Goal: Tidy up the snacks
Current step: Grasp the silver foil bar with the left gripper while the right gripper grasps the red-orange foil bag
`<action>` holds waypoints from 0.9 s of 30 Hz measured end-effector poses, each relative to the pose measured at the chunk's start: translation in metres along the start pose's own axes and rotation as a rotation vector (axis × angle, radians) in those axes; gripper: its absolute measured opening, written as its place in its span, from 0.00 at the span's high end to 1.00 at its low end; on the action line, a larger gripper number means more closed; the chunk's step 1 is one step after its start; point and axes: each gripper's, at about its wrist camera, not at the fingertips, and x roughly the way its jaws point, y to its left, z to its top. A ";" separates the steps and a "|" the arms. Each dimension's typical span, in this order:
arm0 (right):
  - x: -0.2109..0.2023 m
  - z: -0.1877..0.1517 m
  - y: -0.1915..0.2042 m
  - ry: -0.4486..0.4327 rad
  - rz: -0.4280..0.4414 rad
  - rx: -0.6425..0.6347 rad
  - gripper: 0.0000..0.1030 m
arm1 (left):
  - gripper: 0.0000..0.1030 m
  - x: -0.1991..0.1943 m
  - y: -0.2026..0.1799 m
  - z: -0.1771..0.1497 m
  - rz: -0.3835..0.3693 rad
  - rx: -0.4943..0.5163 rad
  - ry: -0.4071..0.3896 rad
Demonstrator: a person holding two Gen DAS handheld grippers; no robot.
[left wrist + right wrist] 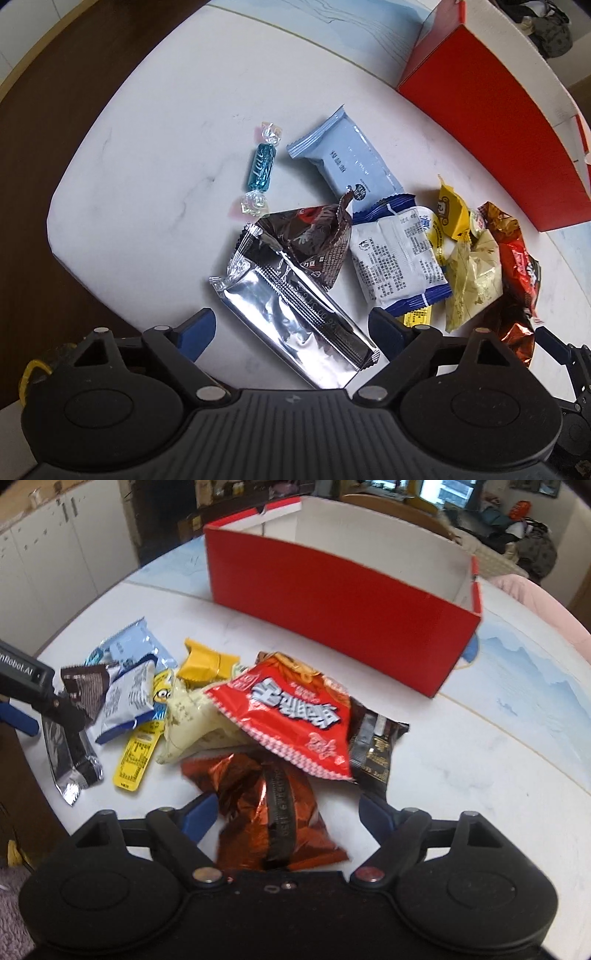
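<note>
The snacks [258, 709] lie in a heap on the desk [155, 155] before the red box [332, 602], and I judge both wide-open, empty grippers, left gripper [291, 328] over the silver packet [295, 314] and right gripper [286, 808] over the copper bag [273, 805], must next close.

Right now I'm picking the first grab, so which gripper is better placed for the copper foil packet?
Right. The right gripper is open with the copper foil packet between its fingers; the left gripper straddles the silver packet.
</note>
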 end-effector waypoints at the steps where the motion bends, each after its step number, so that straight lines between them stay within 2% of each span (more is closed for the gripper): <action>1: 0.002 0.000 0.001 0.003 0.001 -0.005 0.24 | 0.13 0.002 0.000 0.000 0.003 -0.005 0.004; 8: 0.001 -0.002 0.010 -0.004 0.007 0.008 0.36 | 0.14 0.010 -0.001 0.003 0.008 -0.042 -0.003; 15: -0.007 -0.007 0.018 -0.050 -0.048 0.035 0.47 | 0.33 0.011 -0.009 0.003 0.042 -0.026 -0.029; 27: -0.021 -0.018 0.027 -0.087 -0.085 0.130 0.53 | 0.48 0.001 0.011 -0.001 -0.014 -0.049 -0.043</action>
